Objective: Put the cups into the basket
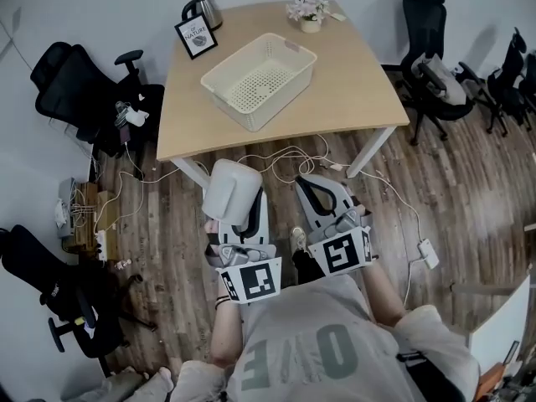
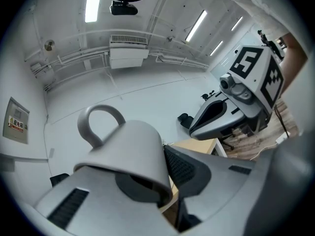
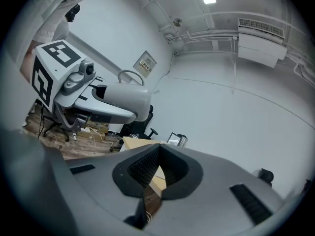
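My left gripper (image 1: 236, 209) is shut on a white cup (image 1: 229, 188) and holds it in the air over the wooden floor, short of the table. In the left gripper view the cup (image 2: 133, 154) sits tilted between the jaws, with its handle (image 2: 98, 122) up. The right gripper (image 1: 317, 183) hangs beside it to the right, jaws together and nothing between them. Its tips meet in the right gripper view (image 3: 160, 147). That view also shows the cup (image 3: 129, 96) in the left gripper. The cream perforated basket (image 1: 295, 77) stands on the table ahead and looks empty.
On the light wooden table (image 1: 360, 90) stand a framed picture (image 1: 196, 37), a kettle (image 1: 206, 9) and a small flower pot (image 1: 309, 12) along the far edge. Black office chairs (image 1: 79, 90) (image 1: 431, 53) flank it. Cables (image 1: 276, 162) trail over the floor under the table.
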